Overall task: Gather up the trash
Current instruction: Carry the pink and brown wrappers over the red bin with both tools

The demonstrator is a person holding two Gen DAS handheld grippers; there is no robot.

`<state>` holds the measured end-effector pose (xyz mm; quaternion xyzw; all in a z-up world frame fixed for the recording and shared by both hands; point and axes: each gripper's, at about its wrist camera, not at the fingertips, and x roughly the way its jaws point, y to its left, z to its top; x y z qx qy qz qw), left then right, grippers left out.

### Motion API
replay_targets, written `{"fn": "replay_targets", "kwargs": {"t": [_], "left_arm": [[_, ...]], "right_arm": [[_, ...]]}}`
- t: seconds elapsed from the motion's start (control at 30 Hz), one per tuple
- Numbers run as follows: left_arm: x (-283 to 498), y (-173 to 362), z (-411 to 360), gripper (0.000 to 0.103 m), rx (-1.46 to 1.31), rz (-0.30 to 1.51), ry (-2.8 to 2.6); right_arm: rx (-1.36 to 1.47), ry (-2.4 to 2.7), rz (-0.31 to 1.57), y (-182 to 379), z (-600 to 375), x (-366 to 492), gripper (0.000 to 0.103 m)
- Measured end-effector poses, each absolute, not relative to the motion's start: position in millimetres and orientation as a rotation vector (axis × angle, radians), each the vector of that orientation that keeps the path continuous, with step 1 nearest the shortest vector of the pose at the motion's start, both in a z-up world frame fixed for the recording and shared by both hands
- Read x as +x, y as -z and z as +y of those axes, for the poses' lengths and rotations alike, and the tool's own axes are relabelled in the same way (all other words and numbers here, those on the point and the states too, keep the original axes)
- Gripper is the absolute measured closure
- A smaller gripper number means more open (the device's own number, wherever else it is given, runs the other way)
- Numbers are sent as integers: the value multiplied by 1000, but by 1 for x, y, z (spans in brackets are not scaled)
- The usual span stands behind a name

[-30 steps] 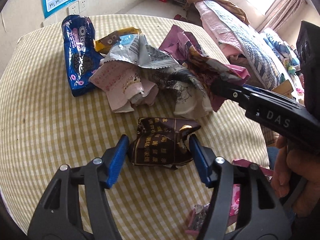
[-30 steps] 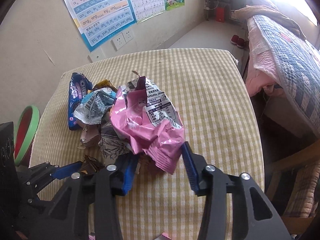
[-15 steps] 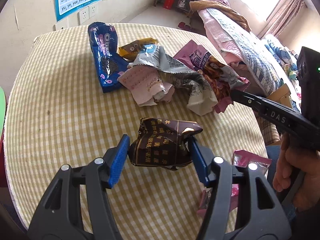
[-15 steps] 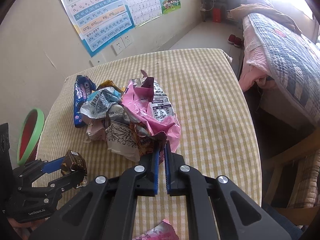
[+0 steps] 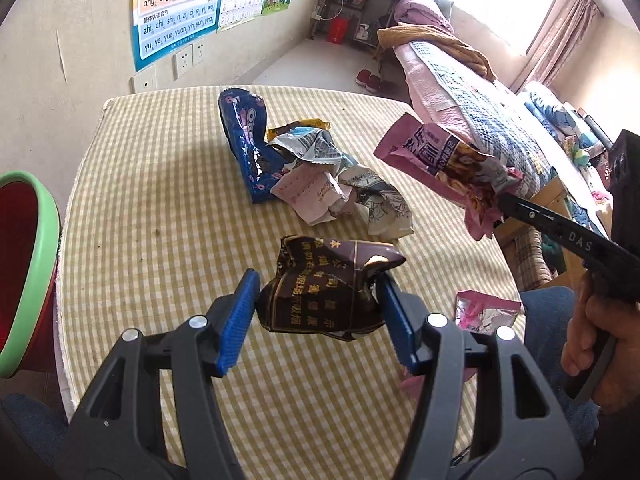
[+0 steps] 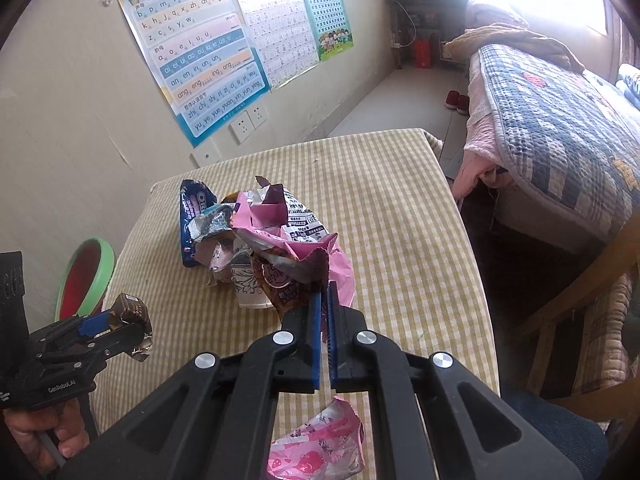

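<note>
My left gripper (image 5: 318, 312) is shut on a crumpled dark brown wrapper (image 5: 324, 288) and holds it above the checked table (image 5: 152, 208); it also shows in the right wrist view (image 6: 128, 314). My right gripper (image 6: 324, 300) is shut on a large pink snack bag (image 6: 296, 248) and holds it lifted off the table; the bag also shows in the left wrist view (image 5: 444, 160). A heap of wrappers lies mid-table: a blue Oreo pack (image 5: 248, 148), a silver wrapper (image 5: 312, 148), a pale pink one (image 5: 308, 192).
A red bin with a green rim (image 5: 24, 264) stands off the table's left edge. A small pink wrapper (image 5: 486, 312) lies at the near right edge. A bed (image 6: 560, 132) and a wooden chair (image 6: 592, 300) stand to the right.
Both grippers have risen and drawn back with their wrappers. The right gripper closed on the pink bag and lifted it clear of the heap. The bin has come into the left wrist view.
</note>
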<state>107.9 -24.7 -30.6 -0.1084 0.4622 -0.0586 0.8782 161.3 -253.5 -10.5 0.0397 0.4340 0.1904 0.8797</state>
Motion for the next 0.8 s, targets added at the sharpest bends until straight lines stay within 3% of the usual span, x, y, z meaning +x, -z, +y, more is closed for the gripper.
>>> {"fn": "replay_targets", "kwargs": {"t": [0.8], "left_arm": [[58,11,64,45,-272,914,-47]], "right_arm": [[-54,-580,850,-18,-132,139,101]]}}
